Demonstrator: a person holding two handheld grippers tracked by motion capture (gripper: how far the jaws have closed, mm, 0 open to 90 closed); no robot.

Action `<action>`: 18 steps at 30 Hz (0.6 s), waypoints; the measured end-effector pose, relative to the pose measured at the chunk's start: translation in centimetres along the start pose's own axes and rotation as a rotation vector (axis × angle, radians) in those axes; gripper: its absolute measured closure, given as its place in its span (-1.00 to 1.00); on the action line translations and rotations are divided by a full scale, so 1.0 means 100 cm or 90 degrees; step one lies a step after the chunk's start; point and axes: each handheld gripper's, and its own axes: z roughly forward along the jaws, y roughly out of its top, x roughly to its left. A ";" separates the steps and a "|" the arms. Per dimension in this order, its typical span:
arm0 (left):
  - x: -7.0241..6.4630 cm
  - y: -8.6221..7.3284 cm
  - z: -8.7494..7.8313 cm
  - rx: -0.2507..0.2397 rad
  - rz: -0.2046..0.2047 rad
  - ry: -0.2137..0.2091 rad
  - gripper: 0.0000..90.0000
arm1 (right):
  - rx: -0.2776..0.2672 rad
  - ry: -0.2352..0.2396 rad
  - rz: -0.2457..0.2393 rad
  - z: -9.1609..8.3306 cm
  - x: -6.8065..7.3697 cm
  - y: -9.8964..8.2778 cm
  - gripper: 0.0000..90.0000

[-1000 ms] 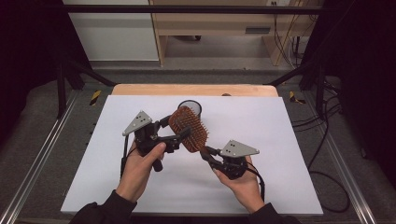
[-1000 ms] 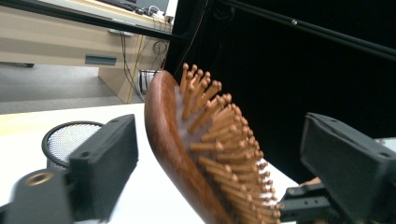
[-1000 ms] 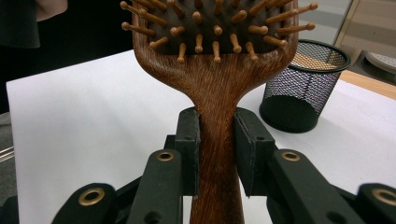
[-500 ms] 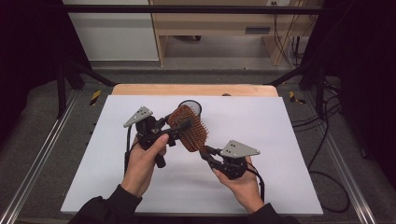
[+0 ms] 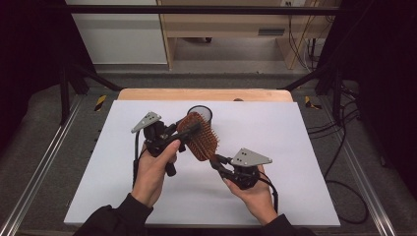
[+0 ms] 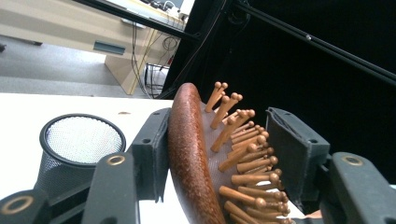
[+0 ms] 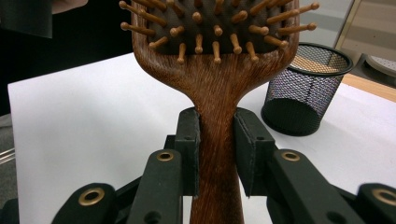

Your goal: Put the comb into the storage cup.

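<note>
The fingers of the right gripper are pinching the wooden handle of a hairbrush. One black pad sits on each side of the handle, and both touch the wood.

The left gripper has its fingers around the head of the same brush. One pad lies against the smooth brown back. The other pad is on the pin side, right by the round tips of the wooden pins. I cannot tell if that pad is pressing on the pins or just next to them.

From the high view, the hairbrush is up in the air over the white table, between the two grippers. The left gripper is at the head end and the right gripper is at the handle end. The person's left hand and right hand each hold a gripper.

A black mesh cup stands on the table just behind the brush. It stands upright with its mouth open to the top.
</note>
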 end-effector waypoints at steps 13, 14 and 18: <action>-0.007 0.000 0.002 -0.006 0.001 -0.010 0.12 | 0.005 0.000 0.000 0.001 -0.001 -0.002 0.62; -0.007 0.000 0.002 -0.005 0.000 -0.010 0.12 | 0.005 -0.001 0.000 0.001 0.000 -0.001 0.62; -0.006 0.000 0.002 -0.002 -0.006 -0.015 0.13 | 0.007 -0.003 -0.001 0.001 0.000 -0.001 0.62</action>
